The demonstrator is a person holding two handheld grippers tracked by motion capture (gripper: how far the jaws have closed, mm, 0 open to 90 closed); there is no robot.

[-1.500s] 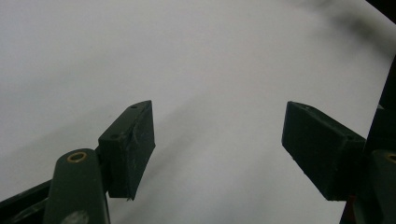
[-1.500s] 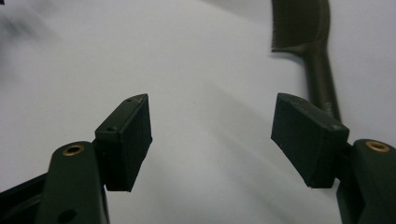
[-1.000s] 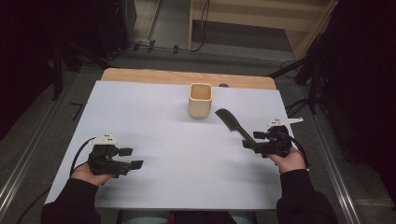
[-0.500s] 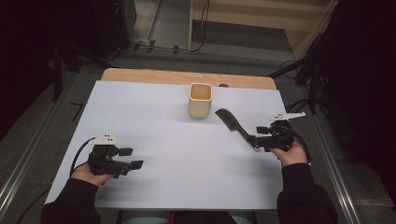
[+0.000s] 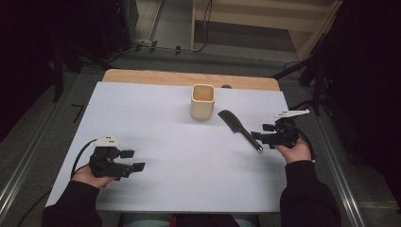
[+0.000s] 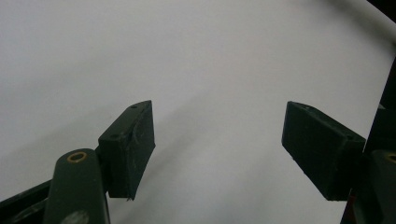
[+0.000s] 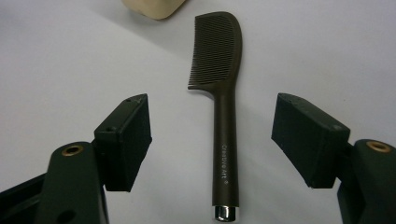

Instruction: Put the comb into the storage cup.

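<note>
A dark brown comb (image 5: 239, 127) lies flat on the white table (image 5: 179, 156), its teeth end toward a beige square cup (image 5: 203, 100). My right gripper (image 5: 261, 134) is open at the comb's handle end. In the right gripper view the comb (image 7: 225, 107) runs up between the two pads (image 7: 128, 140) without touching either, and the cup's (image 7: 152, 7) base shows at the top. My left gripper (image 5: 133, 160) rests open near the front left, and the left gripper (image 6: 217, 130) has only white table between its pads.
A wooden strip (image 5: 142, 75) edges the table's back. Metal rails (image 5: 28, 156) run along both sides on the floor. Cables and wooden shelving (image 5: 265, 19) lie beyond the table. A broad bare stretch of white surface separates the two grippers.
My right gripper has drawn back slightly to the right along the comb's handle, and the comb now lies flat on the table. The left gripper has not moved.
</note>
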